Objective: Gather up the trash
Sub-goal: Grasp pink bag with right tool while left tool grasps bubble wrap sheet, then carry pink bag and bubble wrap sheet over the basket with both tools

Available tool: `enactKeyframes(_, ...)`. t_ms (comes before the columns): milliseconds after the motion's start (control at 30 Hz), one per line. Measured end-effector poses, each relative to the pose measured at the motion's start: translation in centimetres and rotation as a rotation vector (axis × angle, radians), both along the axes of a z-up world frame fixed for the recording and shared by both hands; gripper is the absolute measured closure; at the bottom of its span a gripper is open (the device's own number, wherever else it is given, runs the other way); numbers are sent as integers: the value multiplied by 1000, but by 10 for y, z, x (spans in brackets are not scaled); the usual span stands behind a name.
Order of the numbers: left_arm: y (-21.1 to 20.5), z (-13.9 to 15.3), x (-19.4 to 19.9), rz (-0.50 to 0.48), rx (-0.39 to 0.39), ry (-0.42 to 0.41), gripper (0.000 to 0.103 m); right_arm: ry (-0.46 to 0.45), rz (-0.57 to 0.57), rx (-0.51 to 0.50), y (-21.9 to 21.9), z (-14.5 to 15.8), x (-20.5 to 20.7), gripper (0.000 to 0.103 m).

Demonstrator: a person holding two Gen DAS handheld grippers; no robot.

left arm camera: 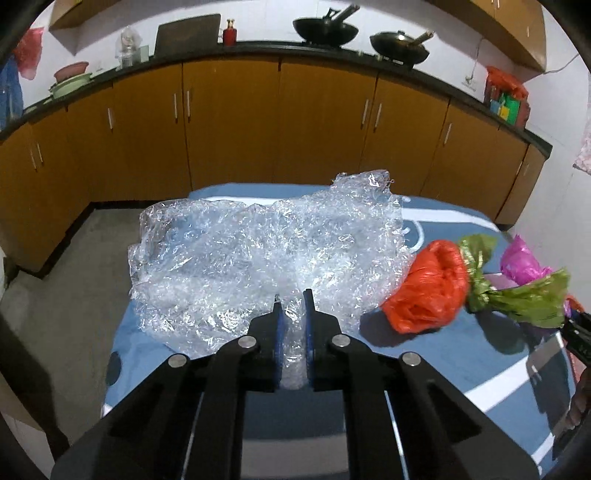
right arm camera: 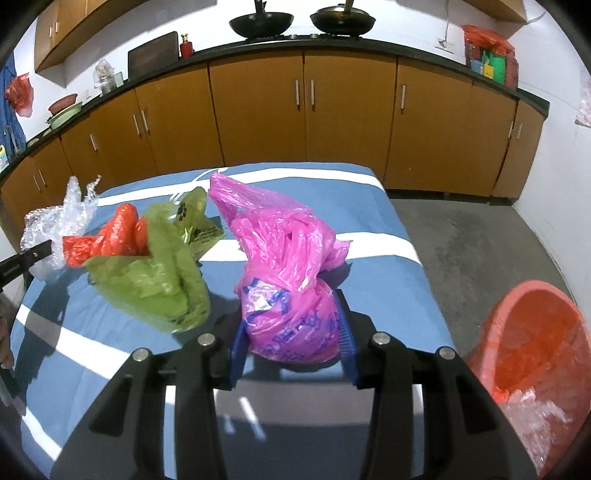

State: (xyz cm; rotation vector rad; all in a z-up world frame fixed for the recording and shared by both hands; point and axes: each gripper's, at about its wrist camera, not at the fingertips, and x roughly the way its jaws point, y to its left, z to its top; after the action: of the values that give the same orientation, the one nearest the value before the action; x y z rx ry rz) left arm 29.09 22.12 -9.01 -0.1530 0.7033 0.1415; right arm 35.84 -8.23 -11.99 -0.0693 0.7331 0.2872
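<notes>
A: What is gripped by the left gripper (left arm camera: 293, 299)?

B: A large crumpled sheet of clear plastic wrap (left arm camera: 266, 258) is pinched there. The jaws are pressed almost together, with a thin fold of the wrap caught between the blue pads. The rest of the sheet is spread out beyond the fingertips, over the blue table (left arm camera: 424, 354) with white stripes.

A: And the right gripper (right arm camera: 291, 325)?

B: A knotted pink plastic bag (right arm camera: 291, 295) is clamped between its jaws, which are held partly apart by the bulging lower part of the bag. Blue print is seen on that lower part, and the loose top of the bag stands above the fingertips.

A: What else is seen on or near the table?

B: Two more pieces of trash are seen over the table, between the wrap and the pink bag: a crumpled red plastic bag (left arm camera: 424, 291) just beside the wrap, and a green plastic bag (right arm camera: 159, 277) touching the red one. Whether these lie flat on the table cannot be told. An orange bin (right arm camera: 535, 332) is set on the grey floor beside the table, on the right gripper's side, with some clear plastic visible inside it.

A: What is behind the table?

B: A run of brown cabinets (right arm camera: 258, 110) under a dark counter is seen beyond the table's far edge. Two black woks (left arm camera: 325, 27) are placed on the counter.
</notes>
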Motion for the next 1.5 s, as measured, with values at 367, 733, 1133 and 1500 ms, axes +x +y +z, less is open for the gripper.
enactKeyframes(367,-23,41,-31,-52,-25,-79,94,-36,-58,38,-38,29,-43,62)
enactKeyframes(733,-81,82,-56,-151,-35,-158,94,-142,-100,70,-79,82,-93,62)
enactKeyframes(1133,-166,106,-69,-308,-39,-197,94,-227,-205,85,-156,119,-139,62)
enactKeyframes(1500,-259,101,-58,-477,-70,-173,94,-227,-347,72,-242,111,-154,62)
